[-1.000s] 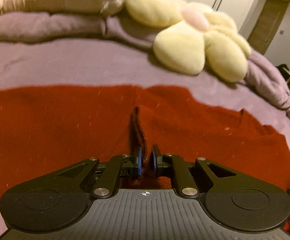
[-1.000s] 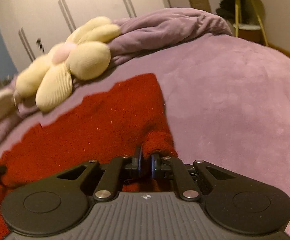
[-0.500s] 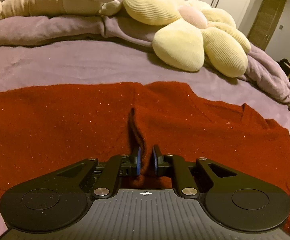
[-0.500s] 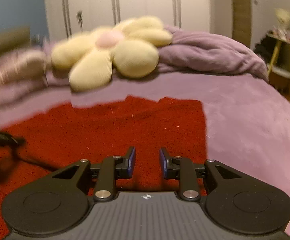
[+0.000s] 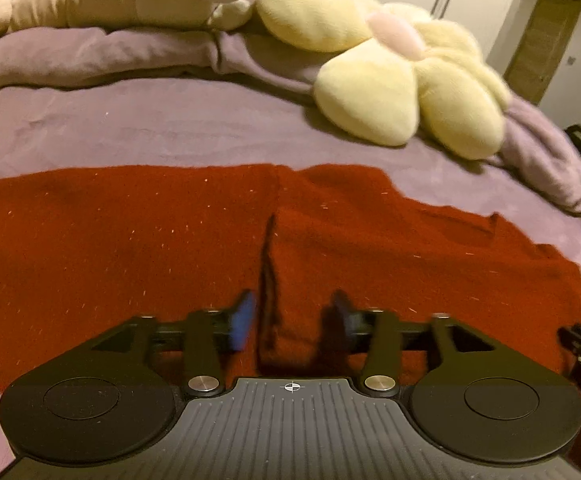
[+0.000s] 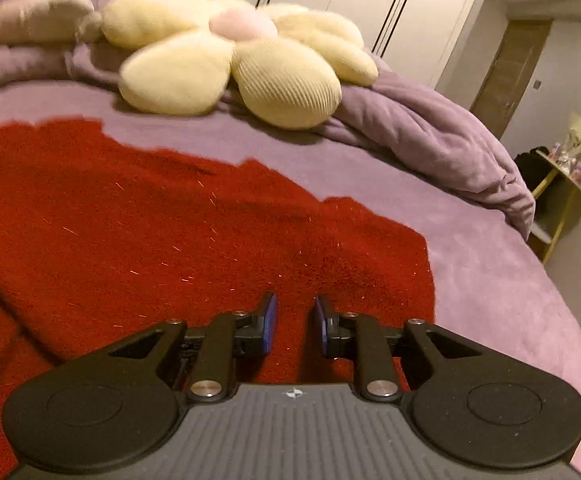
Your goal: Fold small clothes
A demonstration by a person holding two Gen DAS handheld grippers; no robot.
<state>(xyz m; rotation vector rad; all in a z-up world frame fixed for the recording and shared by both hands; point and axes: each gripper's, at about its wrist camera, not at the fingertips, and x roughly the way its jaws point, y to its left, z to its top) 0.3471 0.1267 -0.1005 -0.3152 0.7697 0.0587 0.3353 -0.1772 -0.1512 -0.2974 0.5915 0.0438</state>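
Lying flat across the bed (image 5: 210,120), the red garment (image 5: 110,248) runs nine-to-three, a raised fold at twelve between the left gripper (image 5: 292,312), jaws just opened wide, nearer than the right gripper (image 6: 293,320), narrowly parted, empty.

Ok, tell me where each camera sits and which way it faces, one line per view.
Left wrist: on the left gripper, angled down over the red garment toward the flower cushion; its jaws have just been opening, a raised fold between them, and the other gripper's tip shows at the right edge.
Right wrist: on the right gripper, over the garment's right part, jaws apart, nothing gripped.
Shared: garment, cushion, purple bedcover, wardrobe doors.
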